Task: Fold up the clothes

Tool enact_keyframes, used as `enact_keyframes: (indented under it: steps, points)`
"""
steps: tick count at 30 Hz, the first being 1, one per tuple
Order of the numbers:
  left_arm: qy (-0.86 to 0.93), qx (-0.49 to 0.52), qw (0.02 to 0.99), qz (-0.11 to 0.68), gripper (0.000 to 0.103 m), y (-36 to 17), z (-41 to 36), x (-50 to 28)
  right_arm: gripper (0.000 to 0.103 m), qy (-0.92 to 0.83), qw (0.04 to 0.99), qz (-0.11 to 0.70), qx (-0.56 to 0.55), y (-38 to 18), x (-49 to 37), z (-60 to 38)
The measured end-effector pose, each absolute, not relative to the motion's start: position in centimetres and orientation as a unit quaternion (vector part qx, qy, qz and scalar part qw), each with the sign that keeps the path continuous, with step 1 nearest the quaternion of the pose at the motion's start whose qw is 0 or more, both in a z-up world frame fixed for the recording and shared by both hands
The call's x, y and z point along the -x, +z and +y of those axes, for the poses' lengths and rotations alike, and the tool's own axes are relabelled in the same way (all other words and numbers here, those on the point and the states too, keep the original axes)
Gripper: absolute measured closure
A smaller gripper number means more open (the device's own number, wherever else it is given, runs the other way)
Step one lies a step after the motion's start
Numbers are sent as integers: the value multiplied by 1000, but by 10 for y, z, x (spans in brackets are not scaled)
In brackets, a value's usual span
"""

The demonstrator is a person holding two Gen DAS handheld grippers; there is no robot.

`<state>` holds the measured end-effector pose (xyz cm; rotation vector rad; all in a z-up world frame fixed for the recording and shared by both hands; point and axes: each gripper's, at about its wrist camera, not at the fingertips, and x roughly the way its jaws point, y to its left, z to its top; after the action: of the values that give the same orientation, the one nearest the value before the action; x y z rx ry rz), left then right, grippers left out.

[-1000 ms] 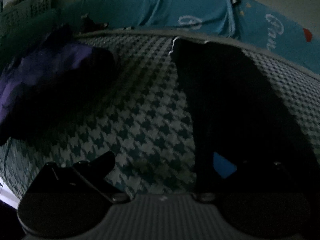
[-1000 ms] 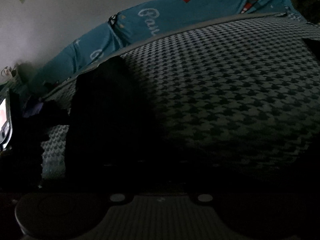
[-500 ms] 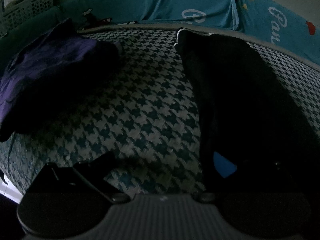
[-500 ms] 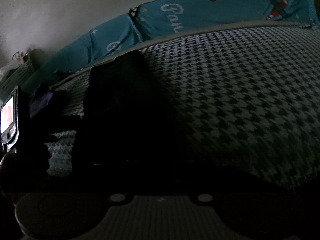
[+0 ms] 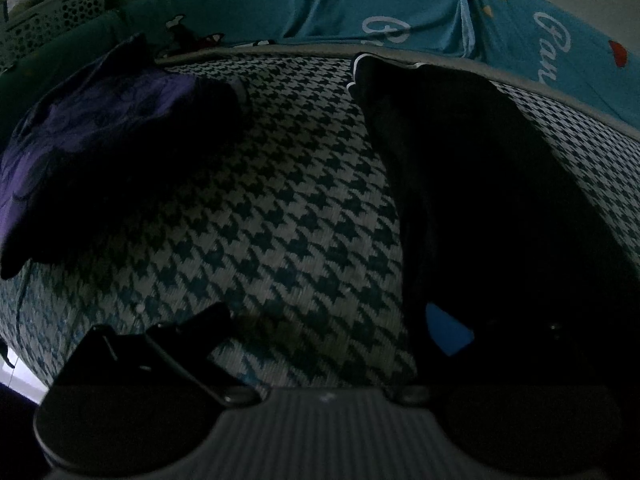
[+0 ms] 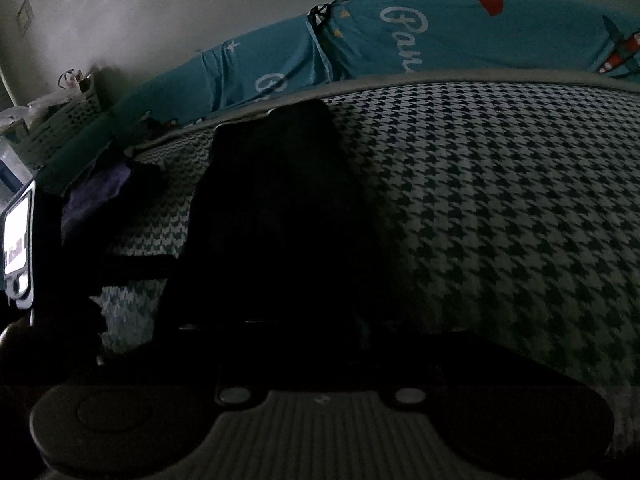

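Here, the left gripper (image 5: 320, 316) hovered low over a bed with a teal-and-white houndstooth woven cover (image 5: 280, 208). Its left finger (image 5: 192, 332) was a dark wedge over the pattern; its right finger, with a blue pad (image 5: 446, 330), sat at or on the near edge of a long black garment (image 5: 480, 184). Fingers spread wide, bare cover between them, nothing pinched.

The black garment lay flat on the bed, running from beside the right finger away to the far edge of the cover, a white-trimmed corner at its far end. A crumpled purple fabric garment (image 5: 92, 148) lay left of and beyond the left finger, well apart from the black one. Past both, a turquoise printed sheet with white script (image 5: 400, 12) ran along the far side of the bed, and a pale perforated plastic basket (image 5: 52, 20) stood at far left.

In the right wrist view the right gripper (image 6: 320, 332) was lost in darkness; its jaws had just been opening, but I cannot tell how far apart the fingers stood or whether cloth was between them. The black garment (image 6: 276, 200) stretched ahead from the finger area. Left of it sat the other device's lit small screen (image 6: 16, 240). Houndstooth cover (image 6: 500, 208) spread to the right of the fingers.
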<state>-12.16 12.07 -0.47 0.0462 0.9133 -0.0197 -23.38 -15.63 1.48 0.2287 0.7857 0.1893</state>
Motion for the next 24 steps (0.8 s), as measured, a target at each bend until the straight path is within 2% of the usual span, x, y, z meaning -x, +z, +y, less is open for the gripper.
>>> enact_keyframes:
  steps: [18, 24]
  points:
    - [-14, -25, 898, 439, 0, -7, 121, 124, 67, 140, 901, 395, -114, 16, 167, -154]
    - [-12, -24, 898, 439, 0, -7, 121, 124, 62, 153, 898, 399, -106, 12, 157, -145]
